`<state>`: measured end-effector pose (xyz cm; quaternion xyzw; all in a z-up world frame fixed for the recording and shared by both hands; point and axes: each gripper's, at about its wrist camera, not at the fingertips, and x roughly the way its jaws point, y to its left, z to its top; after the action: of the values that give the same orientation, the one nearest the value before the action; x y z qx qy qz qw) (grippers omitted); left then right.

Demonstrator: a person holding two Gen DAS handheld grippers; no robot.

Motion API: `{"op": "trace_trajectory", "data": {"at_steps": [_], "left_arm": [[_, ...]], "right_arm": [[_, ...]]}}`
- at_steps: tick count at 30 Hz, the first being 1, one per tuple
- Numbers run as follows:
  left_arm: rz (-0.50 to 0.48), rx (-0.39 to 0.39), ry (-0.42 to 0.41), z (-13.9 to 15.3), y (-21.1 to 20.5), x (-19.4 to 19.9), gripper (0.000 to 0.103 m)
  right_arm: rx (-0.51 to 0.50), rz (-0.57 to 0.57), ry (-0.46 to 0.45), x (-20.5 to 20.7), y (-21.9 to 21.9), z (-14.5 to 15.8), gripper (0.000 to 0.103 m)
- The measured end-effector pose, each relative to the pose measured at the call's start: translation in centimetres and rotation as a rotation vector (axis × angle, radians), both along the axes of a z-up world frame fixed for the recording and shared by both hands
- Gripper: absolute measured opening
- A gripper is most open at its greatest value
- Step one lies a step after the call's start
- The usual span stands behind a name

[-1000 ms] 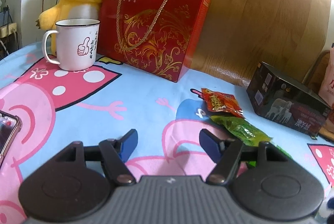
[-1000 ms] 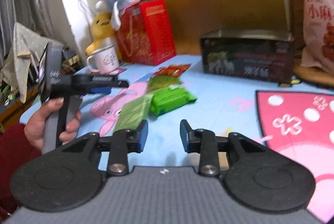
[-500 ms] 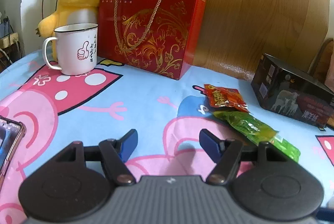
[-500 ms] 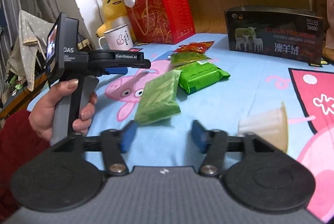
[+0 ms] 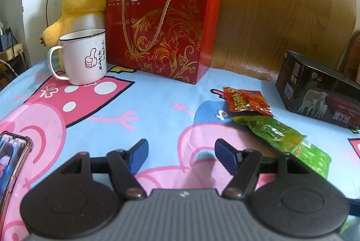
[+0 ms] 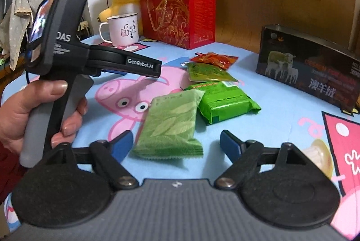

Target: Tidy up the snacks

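While both hand-held grippers gape empty, right [image 6: 174, 145] faces the pale green packet [image 6: 171, 124]; left [image 5: 181, 154] hovers.

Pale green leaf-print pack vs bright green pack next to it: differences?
The pale green leaf-print pack is matte with a leaf pattern; the bright green pack is glossy with a white label at one end. The pale one lies nearest the right tool, between its open fingers; the bright one lies farther back. Both lie flat on the cartoon cloth, edges touching.
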<state>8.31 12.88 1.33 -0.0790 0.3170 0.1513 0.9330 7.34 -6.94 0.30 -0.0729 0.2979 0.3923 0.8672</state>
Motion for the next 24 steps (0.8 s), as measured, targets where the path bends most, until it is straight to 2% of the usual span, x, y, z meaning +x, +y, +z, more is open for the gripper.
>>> {"op": "trace_trajectory", "data": {"at_steps": [3, 8, 13, 24], "left_arm": [[0.002, 0.001, 0.0, 0.0, -0.1, -0.1, 0.067], [-0.009, 0.014, 0.0, 0.0, -0.1, 0.0, 0.066], [-0.017, 0.051, -0.01, 0.2, -0.6, -0.1, 0.066], [-0.031, 0.107, -0.01, 0.4, -1.3, -0.4, 0.066]], "right_arm": [[0.017, 0.033, 0.004, -0.2, 0.0, 0.0, 0.061], [0.006, 0.06, -0.02, -1.4, -0.4, 0.0, 0.06], [0.018, 0.09, -0.028, -2.8, -2.6, -0.2, 0.06], [0.066, 0.004, -0.024, -5.0, -6.2, -0.5, 0.06]]}}
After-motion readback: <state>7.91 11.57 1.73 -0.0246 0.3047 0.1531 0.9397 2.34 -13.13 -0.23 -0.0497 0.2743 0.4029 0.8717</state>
